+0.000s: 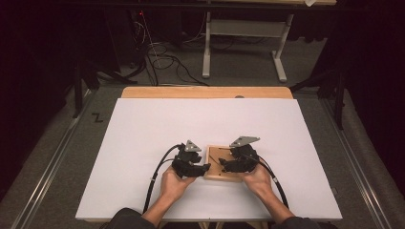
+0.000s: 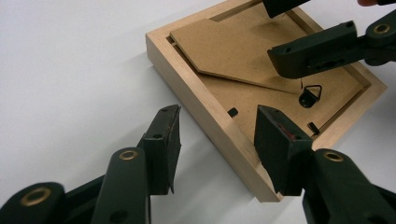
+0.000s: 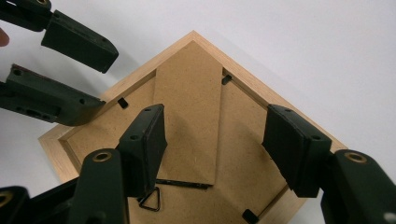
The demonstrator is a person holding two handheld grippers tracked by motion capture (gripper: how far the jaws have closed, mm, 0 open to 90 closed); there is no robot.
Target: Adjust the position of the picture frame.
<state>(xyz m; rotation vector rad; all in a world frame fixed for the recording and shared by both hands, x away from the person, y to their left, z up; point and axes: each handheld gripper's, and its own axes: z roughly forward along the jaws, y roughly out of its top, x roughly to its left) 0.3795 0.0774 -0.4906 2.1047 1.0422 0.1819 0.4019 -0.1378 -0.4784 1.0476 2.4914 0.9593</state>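
Picture frame of pale wood (image 1: 222,163) lies face down near the white worktop's (image 1: 143,129) front edge in the high view, between both tools for reaching its back. In the left gripper view, the left tool (image 2: 217,128) straddles its rim, jaws apart, gripping nothing. In the right gripper view, the right tool (image 3: 217,135) hovers wide over the brown fibreboard stand (image 3: 189,107).

White table (image 1: 143,124) bare all round, only wooden frame (image 1: 216,171) between both grippers
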